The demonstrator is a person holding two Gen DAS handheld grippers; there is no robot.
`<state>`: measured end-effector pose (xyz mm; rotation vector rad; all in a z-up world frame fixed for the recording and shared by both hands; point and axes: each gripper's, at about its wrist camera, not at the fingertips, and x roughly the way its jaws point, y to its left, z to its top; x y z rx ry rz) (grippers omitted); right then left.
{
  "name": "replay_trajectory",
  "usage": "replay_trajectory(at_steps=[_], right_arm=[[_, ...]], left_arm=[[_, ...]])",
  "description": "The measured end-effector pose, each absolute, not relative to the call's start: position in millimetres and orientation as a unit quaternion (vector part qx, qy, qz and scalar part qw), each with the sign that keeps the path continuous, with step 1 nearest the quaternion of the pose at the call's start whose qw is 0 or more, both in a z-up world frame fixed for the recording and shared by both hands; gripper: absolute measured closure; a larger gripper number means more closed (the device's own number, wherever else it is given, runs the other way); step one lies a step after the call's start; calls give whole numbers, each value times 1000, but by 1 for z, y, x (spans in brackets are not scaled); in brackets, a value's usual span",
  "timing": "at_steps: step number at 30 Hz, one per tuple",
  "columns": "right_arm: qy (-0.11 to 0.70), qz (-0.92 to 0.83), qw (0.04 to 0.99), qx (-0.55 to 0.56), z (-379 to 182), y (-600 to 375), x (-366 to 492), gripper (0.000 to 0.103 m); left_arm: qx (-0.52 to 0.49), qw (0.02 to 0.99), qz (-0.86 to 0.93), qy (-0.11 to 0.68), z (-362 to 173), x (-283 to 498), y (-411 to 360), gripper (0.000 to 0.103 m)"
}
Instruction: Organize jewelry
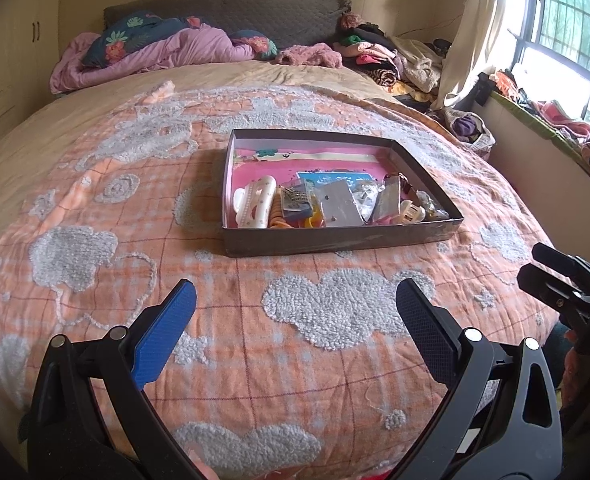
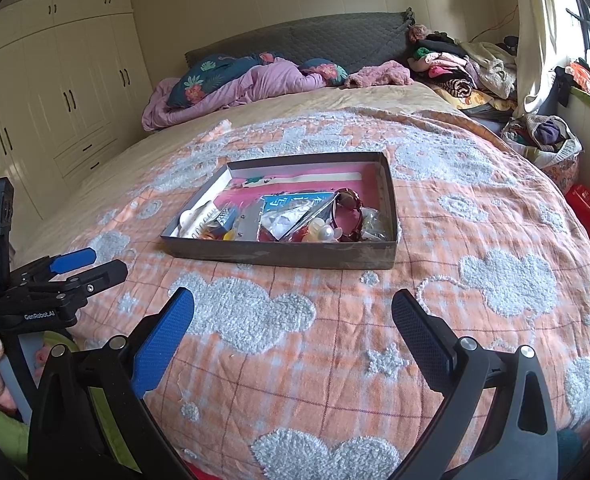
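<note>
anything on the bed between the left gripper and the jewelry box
Nothing loose: in the left wrist view only bare bedspread with a fuzzy grey cloud patch lies between the open left gripper and the box.

Under my jaws the blanket point(image 1: 303, 364) is soft woven cloth with rough, looped cloud tufts. Ahead of them, the box point(image 2: 295, 258) looks like matt grey cardboard, scuffed along its front wall, lined with glossy pink printed paper. Inside it a clip point(image 1: 255, 204) is smooth white plastic, sunglasses point(image 2: 349, 208) are shiny dark red, and small bags point(image 2: 295, 216) are crinkled clear film. My pads point(image 1: 163, 336) are textured matt blue; the frames point(image 1: 495, 400) are smooth black plastic with bright metal pins.
</note>
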<state>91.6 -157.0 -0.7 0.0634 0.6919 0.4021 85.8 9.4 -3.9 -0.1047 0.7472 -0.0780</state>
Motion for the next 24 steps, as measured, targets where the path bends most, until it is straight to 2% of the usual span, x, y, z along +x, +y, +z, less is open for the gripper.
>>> replay_trajectory(at_steps=[10, 16, 24], right_arm=[[344, 185, 920, 36, -7, -167, 99, 4], [354, 134, 923, 66, -16, -203, 131, 4], [385, -73, 915, 95, -55, -322, 238, 4]], left_arm=[[-55, 917, -11, 394, -16, 96, 12, 9], [-84, 911, 35, 401, -26, 112, 44, 9], [-134, 867, 223, 425, -64, 197, 192, 9]])
